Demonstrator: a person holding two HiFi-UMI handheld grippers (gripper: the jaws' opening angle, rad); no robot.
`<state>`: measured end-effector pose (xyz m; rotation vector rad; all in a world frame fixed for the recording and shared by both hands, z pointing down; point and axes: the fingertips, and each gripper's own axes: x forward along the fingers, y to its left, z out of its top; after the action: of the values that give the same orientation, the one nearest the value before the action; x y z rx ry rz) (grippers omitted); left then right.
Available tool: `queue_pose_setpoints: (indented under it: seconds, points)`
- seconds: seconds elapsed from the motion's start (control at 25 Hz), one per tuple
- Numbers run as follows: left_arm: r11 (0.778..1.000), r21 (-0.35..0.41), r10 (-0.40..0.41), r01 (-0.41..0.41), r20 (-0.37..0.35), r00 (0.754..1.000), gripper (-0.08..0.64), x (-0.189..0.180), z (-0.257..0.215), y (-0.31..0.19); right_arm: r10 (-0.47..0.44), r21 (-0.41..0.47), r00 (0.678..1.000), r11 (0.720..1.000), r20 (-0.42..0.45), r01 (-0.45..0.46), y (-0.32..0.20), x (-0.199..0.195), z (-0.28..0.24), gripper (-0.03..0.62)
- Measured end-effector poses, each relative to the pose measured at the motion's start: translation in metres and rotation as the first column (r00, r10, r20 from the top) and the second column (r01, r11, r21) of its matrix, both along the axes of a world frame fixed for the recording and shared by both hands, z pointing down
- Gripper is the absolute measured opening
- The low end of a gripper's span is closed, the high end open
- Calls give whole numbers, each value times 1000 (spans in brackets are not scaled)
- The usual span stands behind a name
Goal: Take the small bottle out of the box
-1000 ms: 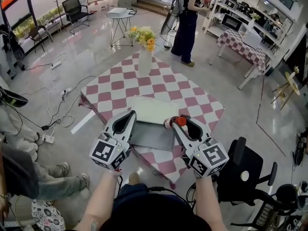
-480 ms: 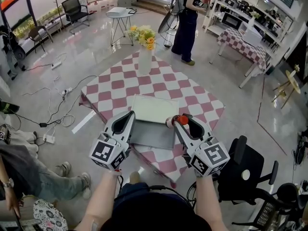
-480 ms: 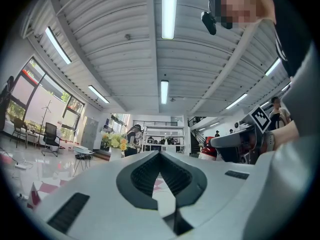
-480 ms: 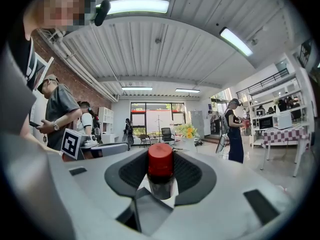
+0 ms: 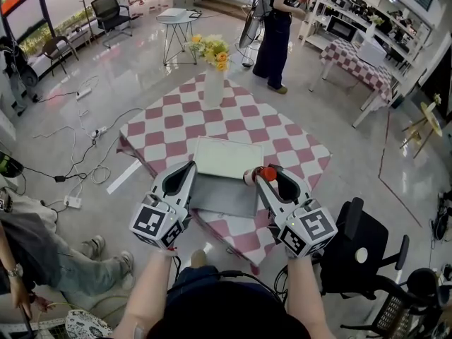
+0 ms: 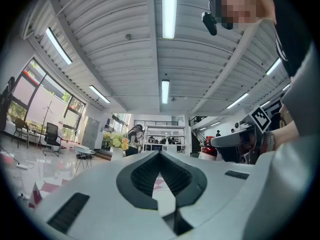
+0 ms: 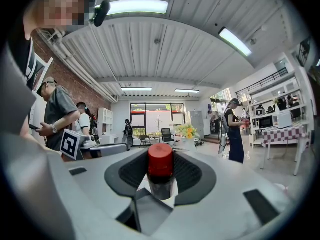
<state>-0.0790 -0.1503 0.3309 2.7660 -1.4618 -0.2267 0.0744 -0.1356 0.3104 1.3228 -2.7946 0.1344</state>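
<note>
Lift-out step looks nearly done: right gripper jaws stand wide, clamped on the small bottle; it sits upright between them, red cap up, long axis vertical; box lies just left of those jaws. Left gripper jaws closed, empty; next likely carry clear, set on desk.

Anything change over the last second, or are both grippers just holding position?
Nothing in the job changed. Only the bystander at the lower left of the head view shifted. The right gripper stays shut on the small bottle with the red cap, at the right edge of the open box. The left gripper stays shut and empty at the box's left edge.
</note>
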Motion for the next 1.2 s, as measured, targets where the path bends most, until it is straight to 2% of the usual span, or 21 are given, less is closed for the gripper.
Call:
queue_pose_setpoints:
  seconds: [1.2]
  points:
    - [1000, -27, -15, 15, 3, 1000, 12, -7, 12, -6, -10, -21, 1000, 1000, -1, 10, -9, -4, 15, 149]
